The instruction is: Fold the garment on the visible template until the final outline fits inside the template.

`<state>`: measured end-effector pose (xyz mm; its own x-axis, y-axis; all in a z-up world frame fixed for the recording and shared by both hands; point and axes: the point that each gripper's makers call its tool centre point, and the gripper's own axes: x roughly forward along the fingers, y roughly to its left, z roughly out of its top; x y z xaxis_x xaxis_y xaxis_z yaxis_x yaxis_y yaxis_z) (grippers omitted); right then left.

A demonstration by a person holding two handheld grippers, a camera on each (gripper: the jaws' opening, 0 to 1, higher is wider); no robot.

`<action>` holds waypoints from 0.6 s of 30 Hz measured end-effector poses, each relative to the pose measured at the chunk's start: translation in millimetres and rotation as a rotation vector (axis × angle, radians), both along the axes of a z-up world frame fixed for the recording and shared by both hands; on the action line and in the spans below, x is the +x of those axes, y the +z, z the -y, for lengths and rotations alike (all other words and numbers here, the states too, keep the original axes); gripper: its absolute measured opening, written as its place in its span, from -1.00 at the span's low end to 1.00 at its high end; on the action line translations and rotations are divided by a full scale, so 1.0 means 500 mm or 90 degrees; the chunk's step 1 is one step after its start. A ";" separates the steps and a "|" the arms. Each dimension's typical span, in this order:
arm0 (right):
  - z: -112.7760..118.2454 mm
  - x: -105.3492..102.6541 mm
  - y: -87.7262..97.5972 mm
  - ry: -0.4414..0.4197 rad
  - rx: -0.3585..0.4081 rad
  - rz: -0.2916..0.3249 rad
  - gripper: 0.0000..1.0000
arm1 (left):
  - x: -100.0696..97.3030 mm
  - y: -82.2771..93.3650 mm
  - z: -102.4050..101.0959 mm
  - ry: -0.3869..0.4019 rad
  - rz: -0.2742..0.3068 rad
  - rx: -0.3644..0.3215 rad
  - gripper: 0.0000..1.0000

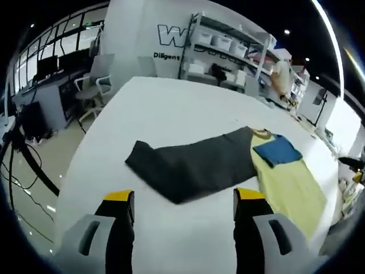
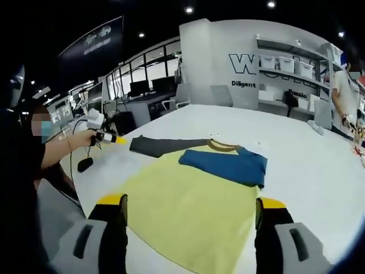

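On the smooth white table (image 1: 171,114), a limp yellow shirt (image 2: 194,211) lies flat, dark-grey sleeve (image 1: 194,165) outstretched, blue sleeve (image 2: 228,165) folded inward. Left gripper (image 1: 183,208) and right gripper (image 2: 191,211) jaws both stand apart, empty.

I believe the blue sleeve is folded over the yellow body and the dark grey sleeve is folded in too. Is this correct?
Not quite. The blue sleeve is folded over the yellow body, but the dark grey sleeve lies stretched out flat on the white table, as the left gripper view shows.

The garment (image 2: 194,211) lies flat on the table (image 2: 308,171) — one sleeve (image 2: 228,164) folded across its chest (the other outstretched).
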<state>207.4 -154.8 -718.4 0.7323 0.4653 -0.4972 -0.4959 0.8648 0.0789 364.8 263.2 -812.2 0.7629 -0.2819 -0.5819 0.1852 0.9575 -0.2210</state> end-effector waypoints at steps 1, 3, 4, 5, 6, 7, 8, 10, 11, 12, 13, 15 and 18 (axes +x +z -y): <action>0.001 0.000 0.000 0.002 -0.003 -0.001 0.81 | 0.004 -0.004 -0.001 0.007 -0.004 -0.004 0.23; 0.002 -0.001 0.002 0.003 -0.009 0.002 0.80 | 0.014 -0.012 -0.002 0.019 -0.007 -0.015 0.19; 0.002 -0.002 0.005 0.005 -0.010 0.004 0.79 | 0.017 -0.016 -0.004 0.026 -0.013 -0.018 0.17; 0.002 -0.002 0.006 0.004 -0.010 0.005 0.78 | 0.020 -0.020 -0.004 0.029 -0.015 -0.020 0.15; 0.003 -0.002 0.009 0.003 -0.009 0.008 0.77 | 0.024 -0.025 -0.008 0.039 -0.019 -0.022 0.13; 0.004 -0.002 0.010 0.002 -0.008 0.010 0.76 | 0.027 -0.029 -0.010 0.046 -0.020 -0.023 0.12; 0.006 -0.001 0.011 0.000 -0.009 0.011 0.76 | 0.031 -0.036 -0.015 0.053 -0.026 -0.018 0.09; 0.008 -0.001 0.012 -0.003 -0.010 0.013 0.75 | 0.035 -0.043 -0.015 0.056 -0.028 -0.018 0.06; 0.010 -0.001 0.011 -0.004 -0.012 0.013 0.74 | 0.037 -0.050 -0.014 0.059 -0.035 -0.023 0.04; 0.011 -0.001 0.011 -0.005 -0.013 0.013 0.73 | 0.037 -0.052 -0.014 0.061 -0.037 -0.025 0.01; 0.013 -0.001 0.011 -0.007 -0.014 0.014 0.72 | 0.038 -0.054 -0.013 0.062 -0.039 -0.027 -0.02; 0.016 -0.001 0.011 -0.012 -0.016 0.014 0.72 | 0.039 -0.063 -0.010 0.070 -0.050 -0.034 -0.04; 0.018 -0.001 0.013 -0.015 -0.015 0.018 0.70 | 0.042 -0.061 -0.002 0.068 -0.042 -0.034 -0.06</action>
<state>207.1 -163.8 -711.7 0.7566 0.4357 -0.4875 -0.4769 0.8779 0.0446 386.0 264.0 -842.9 0.7505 -0.2327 -0.6185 0.0660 0.9577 -0.2803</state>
